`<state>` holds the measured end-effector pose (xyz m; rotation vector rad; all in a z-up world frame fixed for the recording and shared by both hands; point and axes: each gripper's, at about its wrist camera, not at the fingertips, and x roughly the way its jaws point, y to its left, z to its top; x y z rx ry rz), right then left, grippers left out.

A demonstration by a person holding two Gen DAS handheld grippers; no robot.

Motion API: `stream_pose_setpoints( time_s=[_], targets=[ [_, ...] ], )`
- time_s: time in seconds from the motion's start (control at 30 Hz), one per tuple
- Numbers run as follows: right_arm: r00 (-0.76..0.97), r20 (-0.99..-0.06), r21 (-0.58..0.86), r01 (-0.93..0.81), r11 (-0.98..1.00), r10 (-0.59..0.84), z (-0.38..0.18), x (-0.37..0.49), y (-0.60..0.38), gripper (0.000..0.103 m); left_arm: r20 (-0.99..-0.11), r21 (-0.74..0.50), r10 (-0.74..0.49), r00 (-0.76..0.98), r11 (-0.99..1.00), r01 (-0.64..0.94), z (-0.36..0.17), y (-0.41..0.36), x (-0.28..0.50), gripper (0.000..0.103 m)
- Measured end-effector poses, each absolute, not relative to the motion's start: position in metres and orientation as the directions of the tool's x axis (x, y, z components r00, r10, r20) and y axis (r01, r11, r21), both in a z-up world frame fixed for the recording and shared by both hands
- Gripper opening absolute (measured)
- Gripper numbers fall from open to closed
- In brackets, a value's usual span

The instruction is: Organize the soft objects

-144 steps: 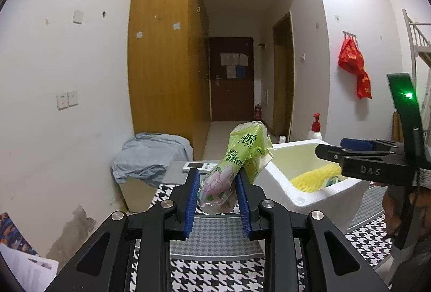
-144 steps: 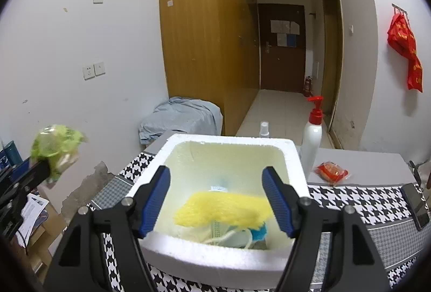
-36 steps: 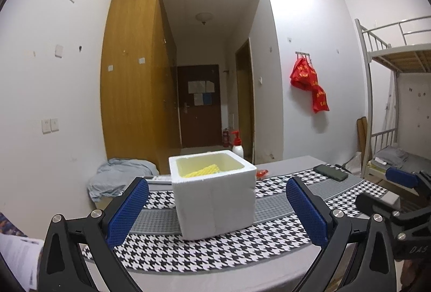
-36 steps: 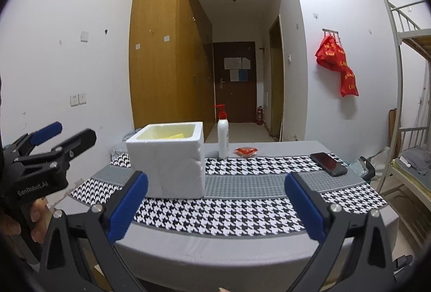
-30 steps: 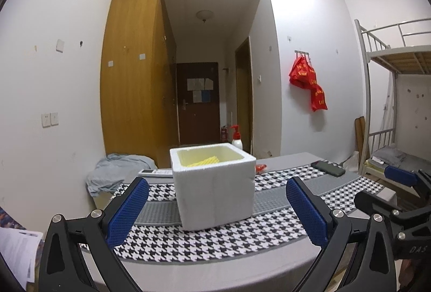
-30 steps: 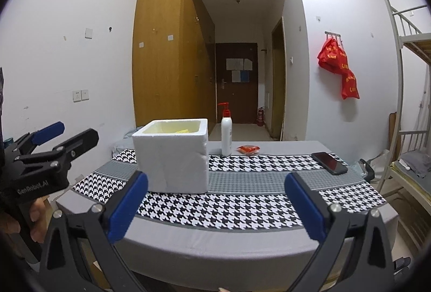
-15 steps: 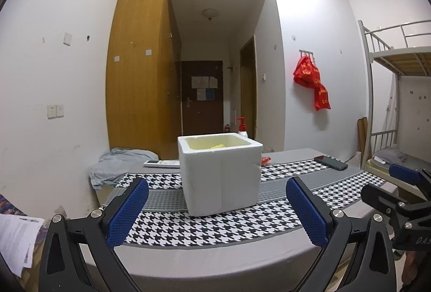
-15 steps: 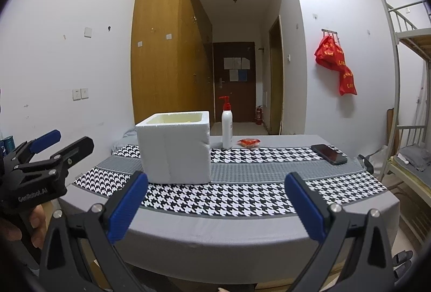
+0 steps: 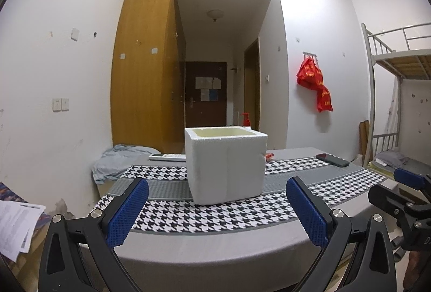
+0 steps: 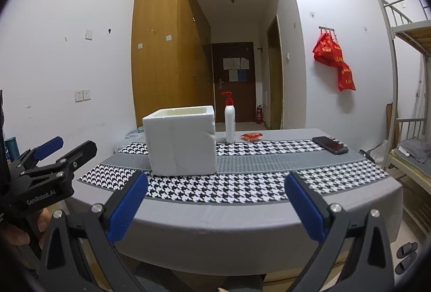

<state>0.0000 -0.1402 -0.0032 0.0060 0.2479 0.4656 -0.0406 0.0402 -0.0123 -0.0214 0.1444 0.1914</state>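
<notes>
A white foam box (image 9: 225,164) stands on the houndstooth cloth of the grey table (image 9: 215,246); it also shows in the right wrist view (image 10: 181,140). Its contents are hidden from this low angle. My left gripper (image 9: 215,207) is wide open and empty, held back off the table's near edge. My right gripper (image 10: 215,204) is wide open and empty, also back from the table edge. Each gripper shows at the side of the other's view.
A white pump bottle (image 10: 230,121), a small red packet (image 10: 251,136) and a black phone (image 10: 330,144) lie on the table right of the box. A remote (image 9: 167,156) lies behind it. A bunk bed (image 10: 406,76) stands at right, papers (image 9: 16,224) at left.
Both grippers have pulled back and lower from the table. The left gripper earlier held a green packet near the box and is now open and empty.
</notes>
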Motion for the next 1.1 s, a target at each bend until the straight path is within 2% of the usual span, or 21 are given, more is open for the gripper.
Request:
stream_pose_setpoints(
  time_s=[0.17, 0.7, 1.1],
  targets=[
    [0.869, -0.238, 0.058, -0.434, 0.899, 0.434, -0.006, -0.008, -0.140, 0.102, -0.169, 0.005, 0.174, 0.970, 0.984, -0.176, -0.015, 0.040, -0.044, 0.102],
    [0.875, -0.220, 0.051, -0.432, 0.901, 0.432, -0.003, -0.026, -0.144, 0.102, -0.142, 0.040, 0.184, 0.973, 0.983, -0.180, -0.010, 0.033, -0.063, 0.102],
    [0.868, -0.247, 0.055, -0.431, 0.900, 0.431, -0.009, -0.016, -0.141, 0.102, -0.192, 0.046, 0.187, 0.963, 0.982, -0.181, -0.020, 0.035, -0.050, 0.102]
  ],
)
